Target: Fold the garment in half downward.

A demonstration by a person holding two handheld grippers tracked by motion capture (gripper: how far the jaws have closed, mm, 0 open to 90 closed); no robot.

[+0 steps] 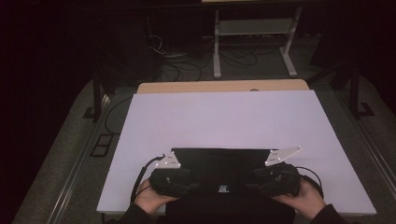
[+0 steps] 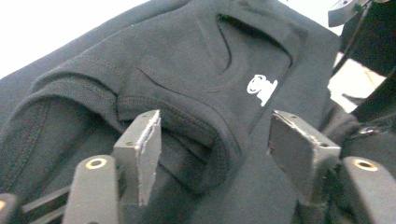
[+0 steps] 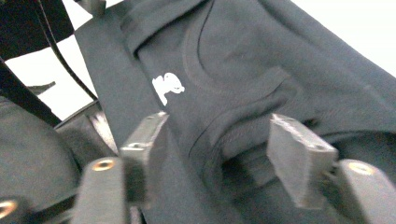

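Note:
A black folded garment [image 1: 219,163] lies at the near edge of the white table [image 1: 224,116], a small white logo [image 1: 223,188] at its front. My left gripper [image 1: 195,186] sits at the garment's left front corner, my right gripper [image 1: 251,185] at its right front corner. In the left gripper view the left gripper [image 2: 217,128] is open, a thick fold of the garment [image 2: 187,130] lying loose between the pads, the logo [image 2: 261,87] beyond. In the right gripper view the right gripper [image 3: 219,126] is open over a fold of the garment [image 3: 243,135], near the logo [image 3: 167,86].
A person's hands [image 1: 149,198] hold both grippers at the table's near edge. A wooden strip [image 1: 219,86] shows along the far edge. Behind stand a white metal frame [image 1: 254,28] and cables [image 1: 177,65] on the dark floor.

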